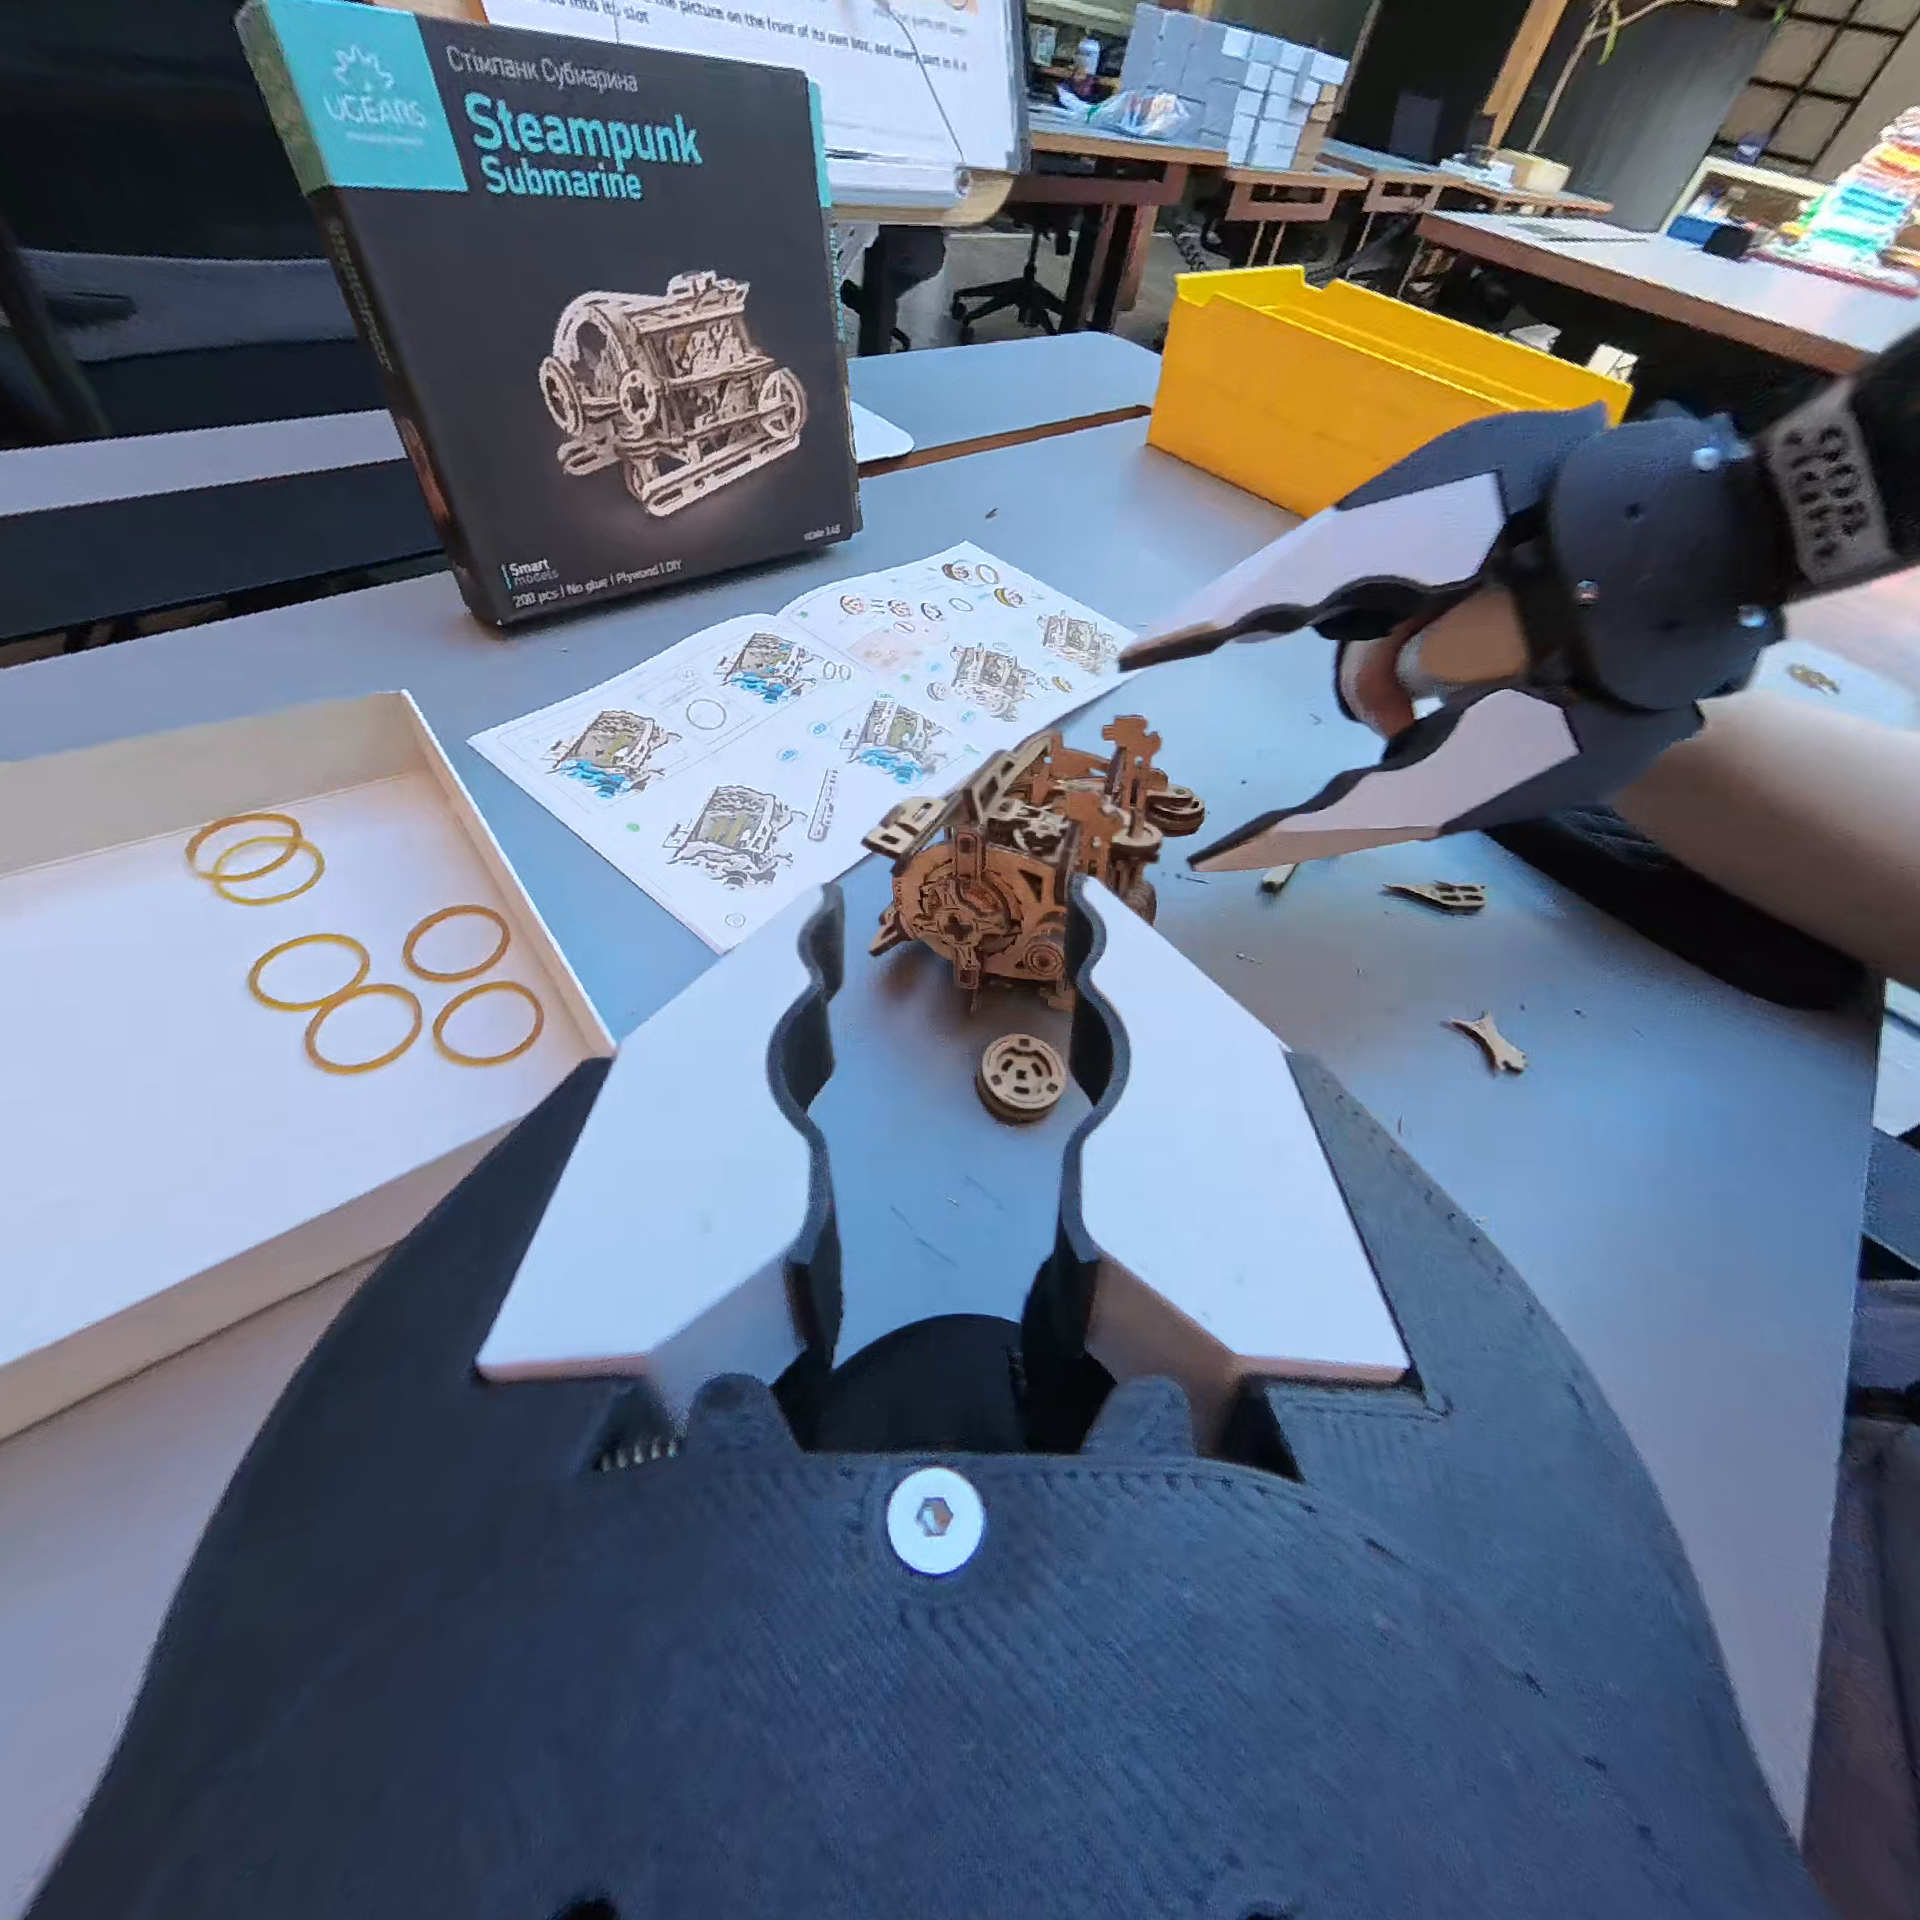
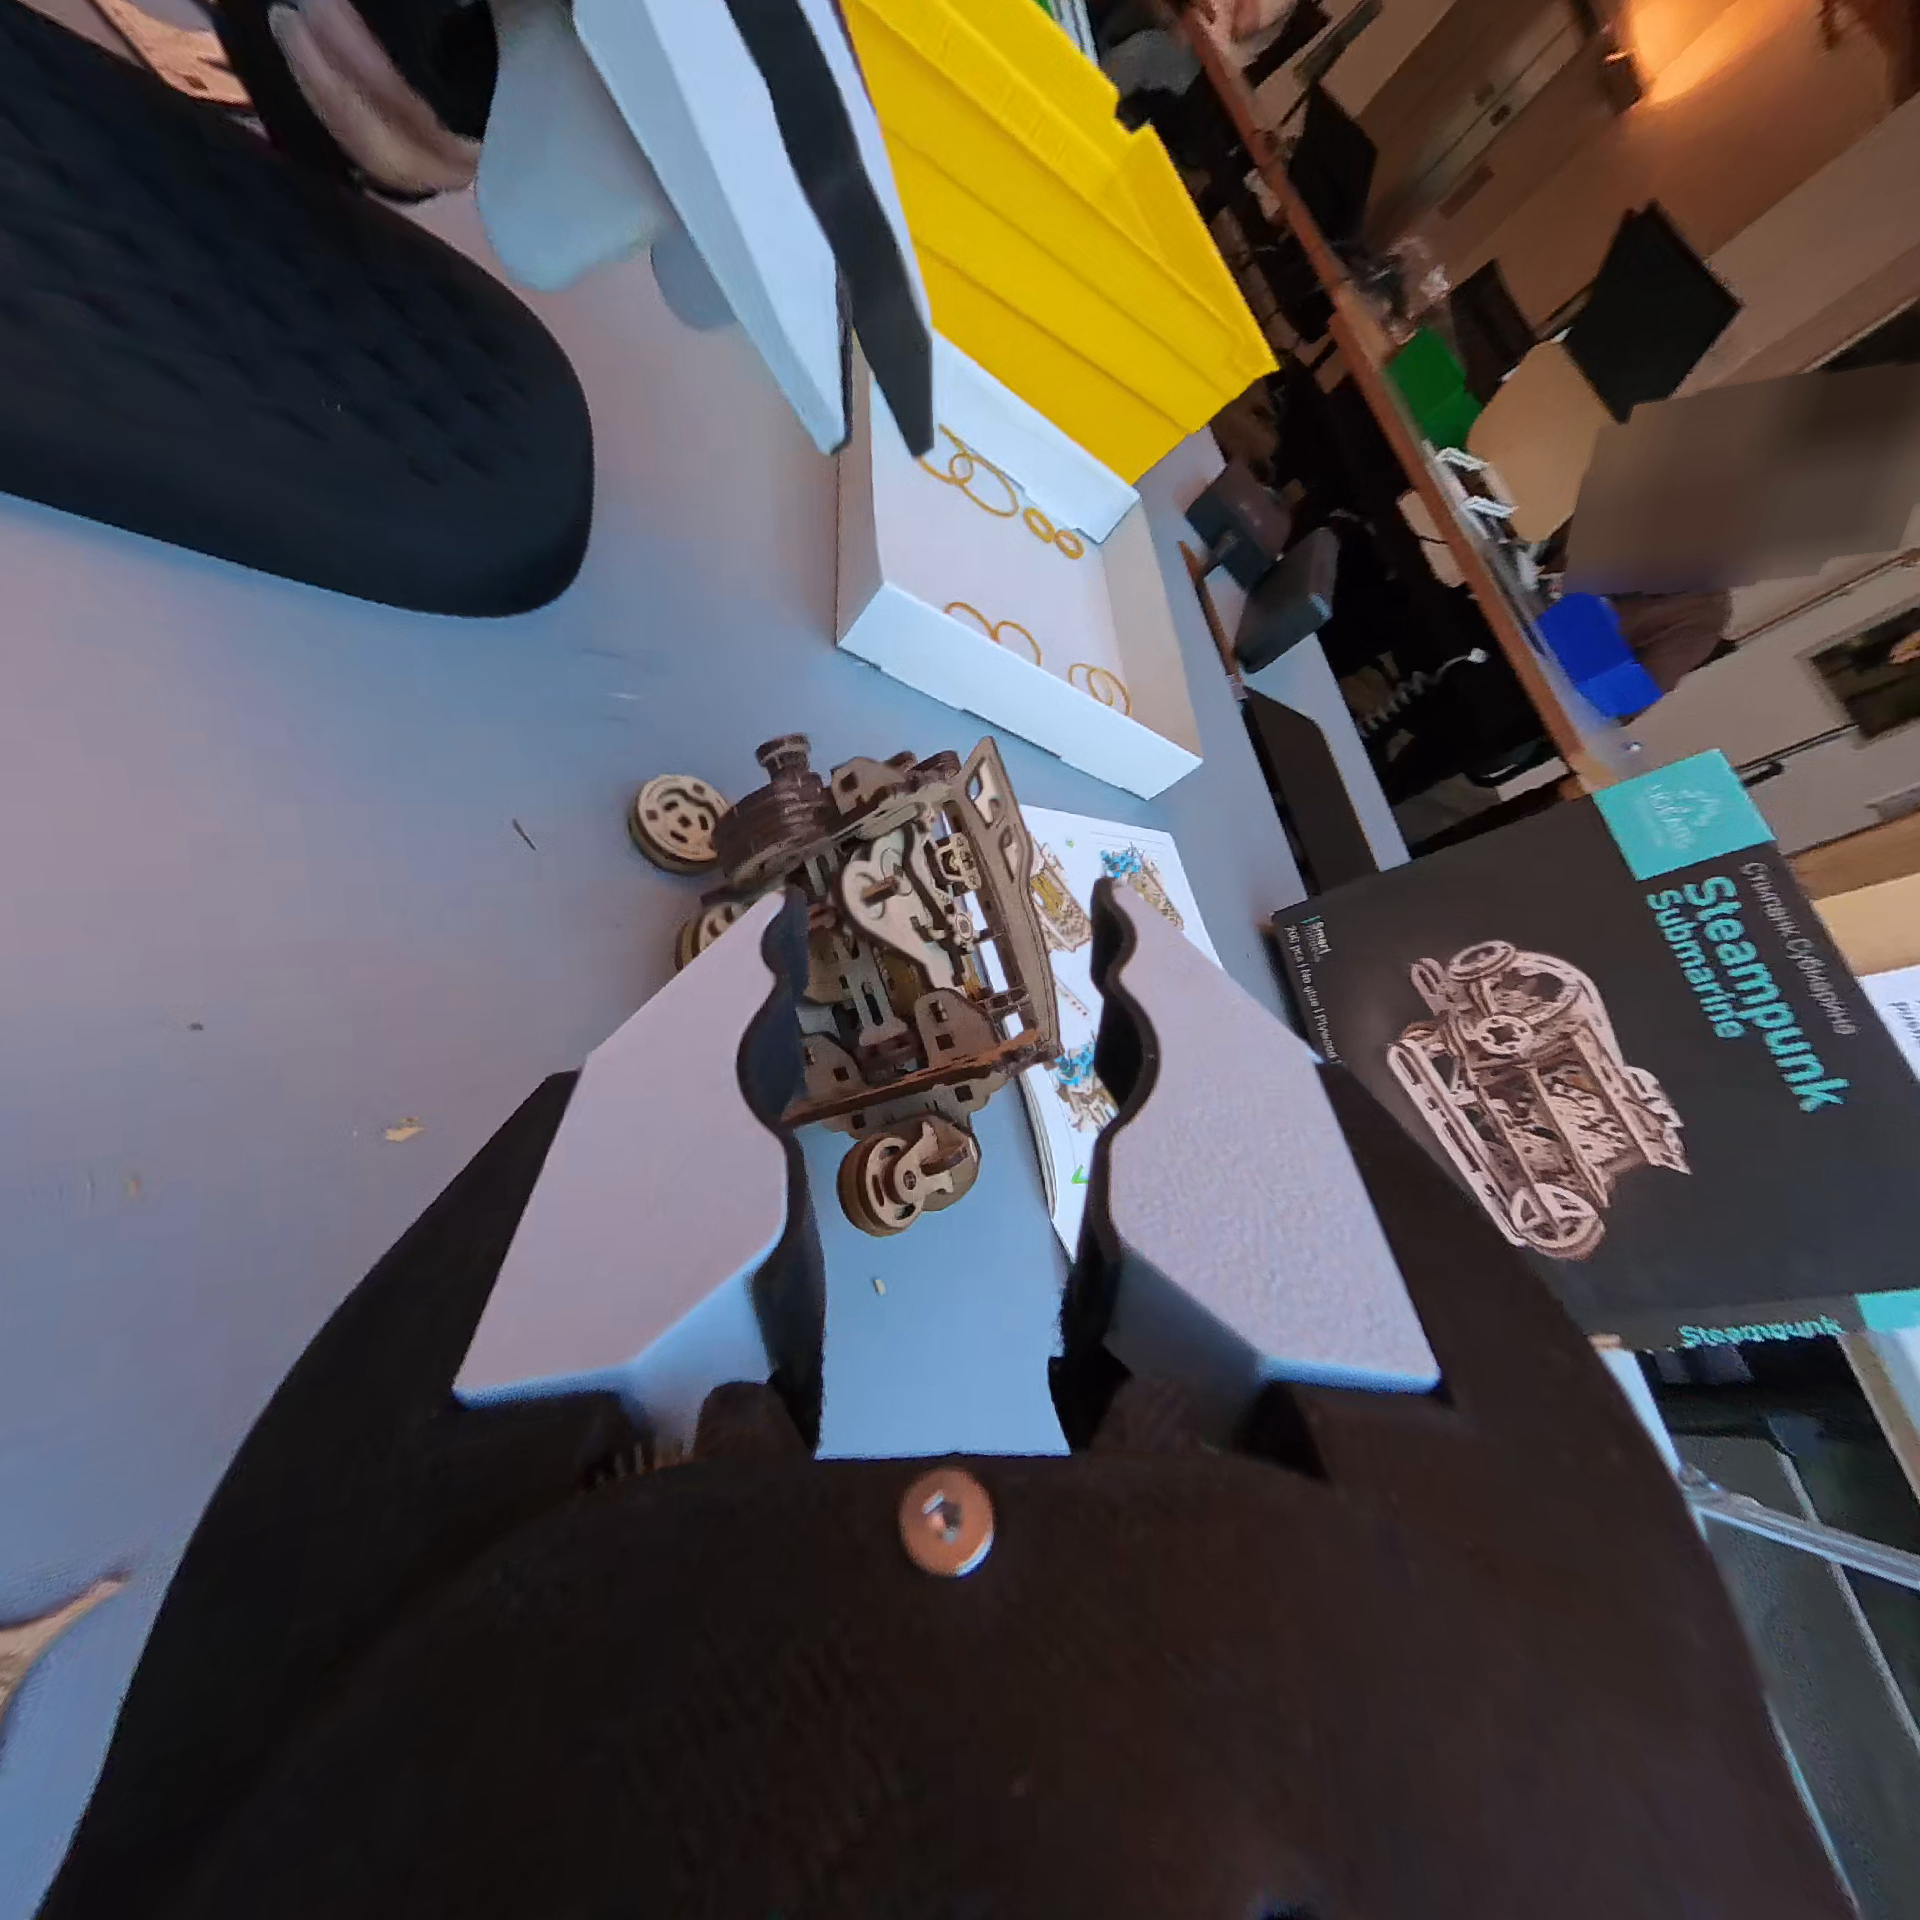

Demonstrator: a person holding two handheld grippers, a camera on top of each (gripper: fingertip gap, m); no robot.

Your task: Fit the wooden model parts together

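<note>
Booklet (image 1: 800, 727), tray (image 1: 125, 1195) and box (image 1: 582, 343) flank wooden model (image 1: 997, 883).

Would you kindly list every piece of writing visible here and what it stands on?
I do not transcribe writing; these things bear it:
Upright black-and-teal cardboard box: large teal and small white print, sharp.
White instruction sheet on the grey table: tiny marks, too small to read.
White board behind the box: printed lines, cut off.

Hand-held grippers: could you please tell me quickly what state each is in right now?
Left hand-held gripper: open, holding nothing.
Right hand-held gripper: open, holding nothing, poised around the wooden model.
</note>
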